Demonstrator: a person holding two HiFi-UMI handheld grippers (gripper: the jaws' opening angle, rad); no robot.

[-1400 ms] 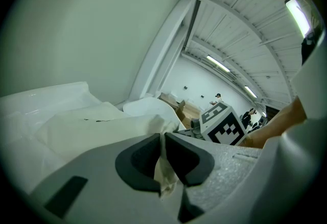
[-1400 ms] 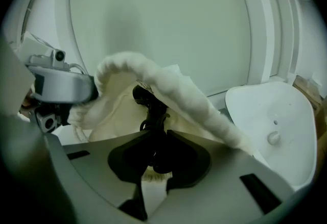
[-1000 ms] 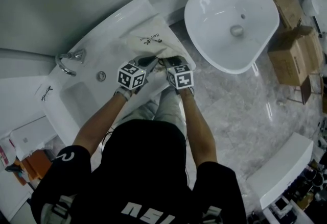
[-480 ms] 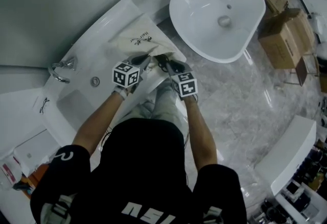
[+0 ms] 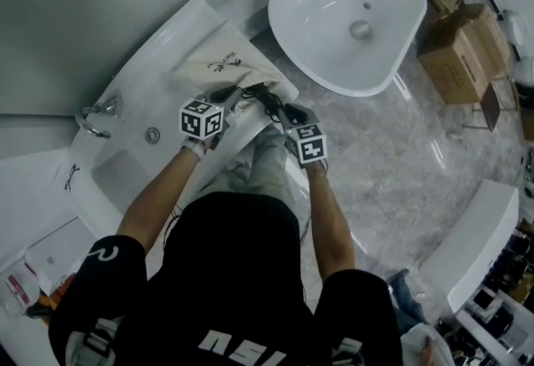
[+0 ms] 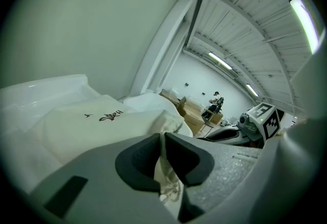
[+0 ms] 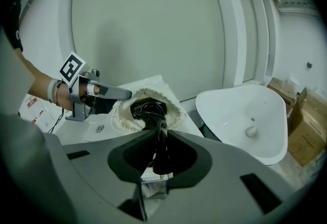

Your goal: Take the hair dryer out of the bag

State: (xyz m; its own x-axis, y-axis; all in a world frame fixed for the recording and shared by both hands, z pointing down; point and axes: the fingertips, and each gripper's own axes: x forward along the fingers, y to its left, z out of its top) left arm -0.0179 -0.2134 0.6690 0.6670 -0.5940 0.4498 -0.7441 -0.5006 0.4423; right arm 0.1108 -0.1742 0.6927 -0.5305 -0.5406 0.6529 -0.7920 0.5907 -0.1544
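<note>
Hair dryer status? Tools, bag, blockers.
Left tool shut on bag rim. Right tool shut on black cord at bag mouth. Dryer hidden behind cord coil.

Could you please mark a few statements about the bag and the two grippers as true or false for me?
1. The left gripper is shut on the bag's fabric. True.
2. The right gripper is empty. False: it clamps a black cord leading out of the bag's mouth.
3. The bag lies inside the round basin. False: it lies on the white counter.
4. The bag bears black lettering. True.
</note>
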